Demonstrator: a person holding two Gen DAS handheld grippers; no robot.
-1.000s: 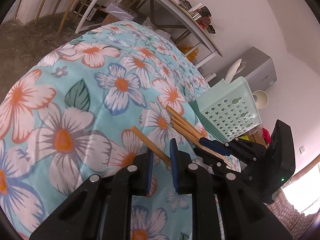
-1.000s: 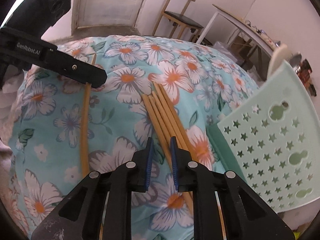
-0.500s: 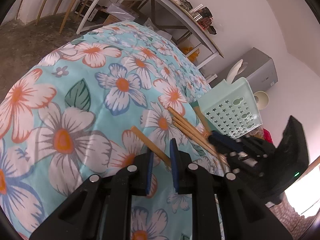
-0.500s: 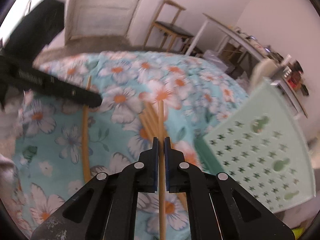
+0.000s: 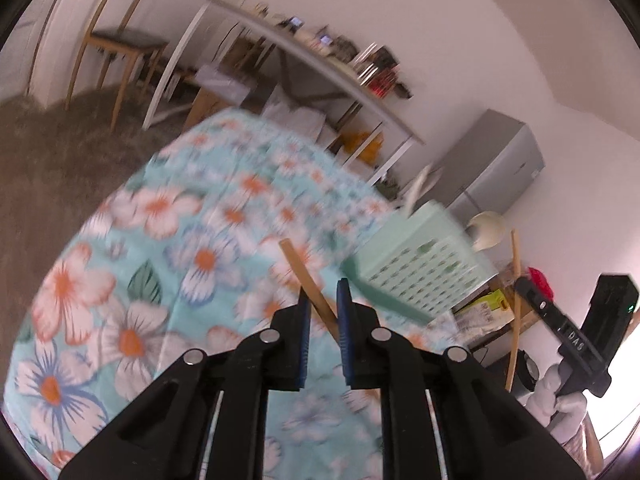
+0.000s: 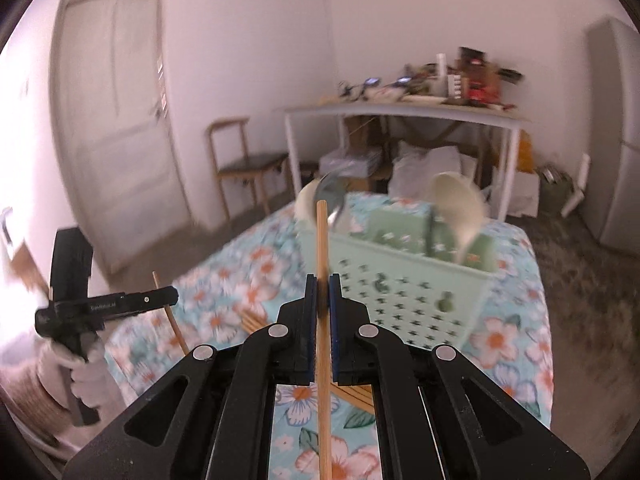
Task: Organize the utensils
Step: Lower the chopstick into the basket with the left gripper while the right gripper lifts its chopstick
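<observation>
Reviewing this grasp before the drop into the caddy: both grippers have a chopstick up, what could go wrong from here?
1. The left gripper holds its chopstick slanted across the pads; it may pivot or slip out.
2. The right gripper pinches its chopstick mid-length, leaving a long tip that could catch the green basket rim or the spoons inside.
3. Loose chopsticks remain on the floral cloth and could roll.

Two chopsticks were held: one chopstick (image 5: 298, 268) in the left tongs (image 5: 322, 300), whose jaws had just been closing on it, and a second chopstick (image 6: 321, 240) in the right tongs (image 6: 323, 284). Ahead of the right tongs stood one basket (image 6: 400, 292) with three spoons (image 6: 460, 204). Below lay loose chopsticks (image 6: 252, 320), too blurred to count.
</observation>
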